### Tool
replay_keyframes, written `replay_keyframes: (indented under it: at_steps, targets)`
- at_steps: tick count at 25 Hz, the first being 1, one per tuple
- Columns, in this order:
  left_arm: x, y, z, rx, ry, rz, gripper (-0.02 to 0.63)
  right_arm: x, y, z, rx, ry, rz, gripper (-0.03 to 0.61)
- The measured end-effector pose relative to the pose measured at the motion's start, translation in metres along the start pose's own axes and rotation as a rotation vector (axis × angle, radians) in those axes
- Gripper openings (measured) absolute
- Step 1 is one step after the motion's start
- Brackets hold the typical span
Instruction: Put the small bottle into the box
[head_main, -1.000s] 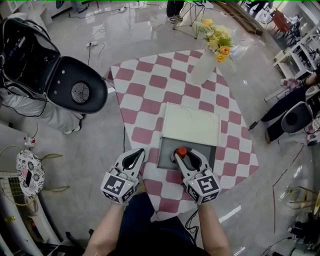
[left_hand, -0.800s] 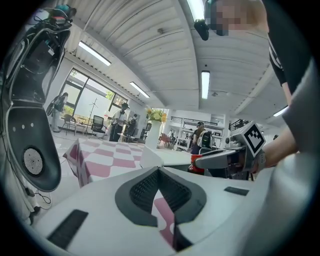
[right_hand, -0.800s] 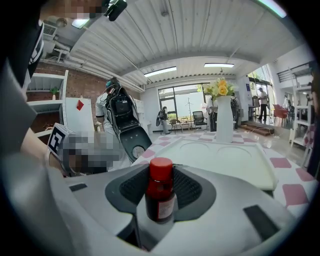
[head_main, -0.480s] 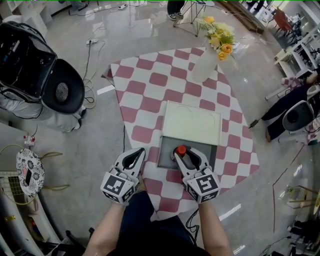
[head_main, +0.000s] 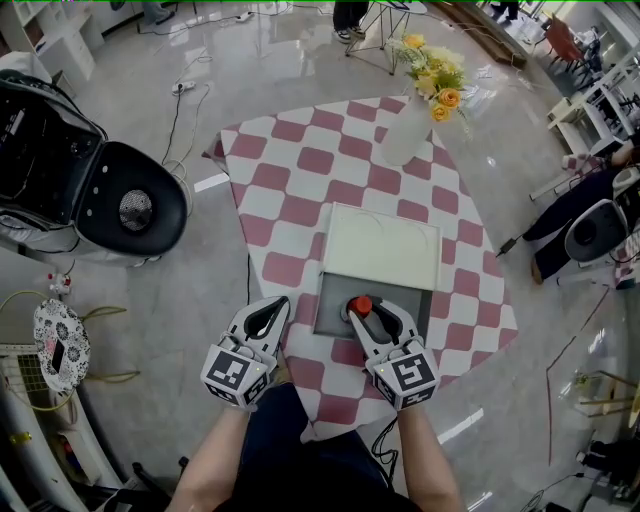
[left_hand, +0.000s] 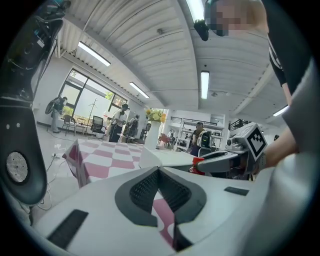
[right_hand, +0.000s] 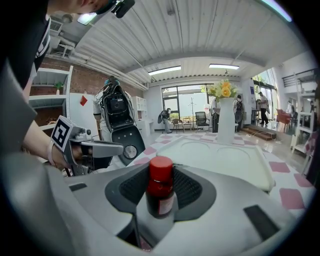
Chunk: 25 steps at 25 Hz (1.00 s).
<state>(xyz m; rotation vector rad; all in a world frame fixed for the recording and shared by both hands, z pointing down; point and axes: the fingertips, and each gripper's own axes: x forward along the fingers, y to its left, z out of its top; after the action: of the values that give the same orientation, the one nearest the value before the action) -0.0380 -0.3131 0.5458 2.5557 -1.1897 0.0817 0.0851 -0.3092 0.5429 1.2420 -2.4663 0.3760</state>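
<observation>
The small dark bottle (head_main: 360, 305) with a red cap stands upright between the jaws of my right gripper (head_main: 366, 311), which is shut on it. In the right gripper view the bottle (right_hand: 160, 188) fills the gap between the dark pads of my right gripper (right_hand: 161, 194). It hangs over the near part of the box's grey base (head_main: 328, 306). The box's white lid (head_main: 385, 248) lies open behind. My left gripper (head_main: 276, 303) is shut on nothing, left of the box at the table's near edge; its pads (left_hand: 145, 189) meet.
A pink and white checked cloth (head_main: 290, 170) covers the table. A white vase (head_main: 405, 135) with yellow flowers stands at the far side. A black machine (head_main: 130, 205) is on the floor to the left. A seated person (head_main: 575, 215) is at the right.
Both grippers have stayed almost still, the bottle still in the right one. The black machine on the floor at the left has shifted.
</observation>
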Motion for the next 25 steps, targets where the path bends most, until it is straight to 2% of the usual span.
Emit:
replay_keyframes:
  at_steps: [17,22,25]
  targets:
    - [-0.004,-0.008,0.004,0.016,-0.001,0.004,0.000,-0.007,0.005,-0.005,-0.021,0.002,0.005,0.150]
    - [-0.004,-0.013,0.006,0.021,-0.004,-0.002,0.000,-0.007,0.011,-0.009,-0.047,0.031,0.023,0.186]
    - [-0.005,-0.016,0.006,0.023,-0.004,-0.005,0.000,-0.009,0.013,-0.008,-0.045,0.029,0.022,0.186]
